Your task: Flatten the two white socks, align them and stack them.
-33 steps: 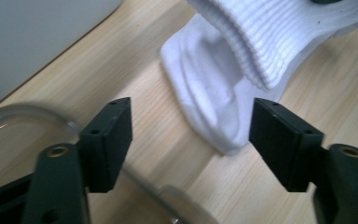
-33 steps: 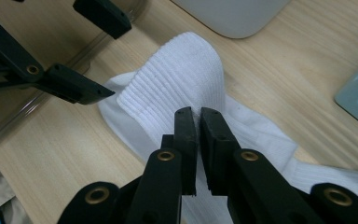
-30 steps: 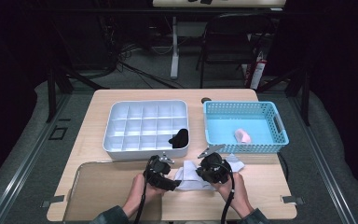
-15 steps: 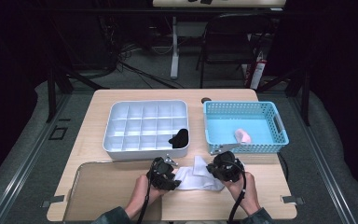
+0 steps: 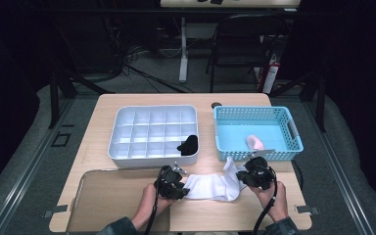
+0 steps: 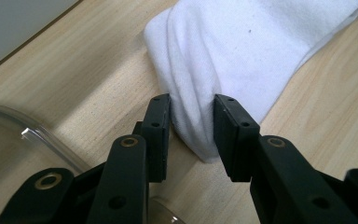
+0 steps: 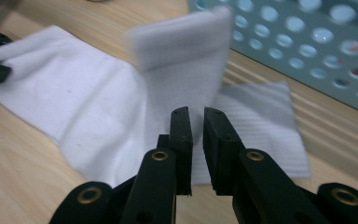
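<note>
Working a white sock [image 5: 210,186] flat on the counter [image 5: 127,100], near the front edge, between the divided tray [image 5: 152,132] and me. My left gripper [image 6: 192,122] has just been closing its jaws, and in the left gripper view the pads now press a bunched fold at the sock's end, so I count that end as clamped. My right gripper [image 7: 196,135] sits at the other end, by the blue basket [image 5: 257,129]; its jaws stand almost together with only a thin slit between them. A flap of the sock stands up just beyond them, but that part of the right gripper view is blurred, so I can't say for sure whether any cloth is pinched there.

I judge the step in hand to be spreading or folding the sock. To do it well, I'd keep the left grip steady as an anchor and low to the counter, so the cloth doesn't drag. With the right I'd make sure of a real bite on the upright flap before pulling, then draw it away evenly, keeping the edges lined up. One tray cell at the near right already holds a dark item [image 5: 188,144], and something pink [image 5: 255,142] lies in the basket.
</note>
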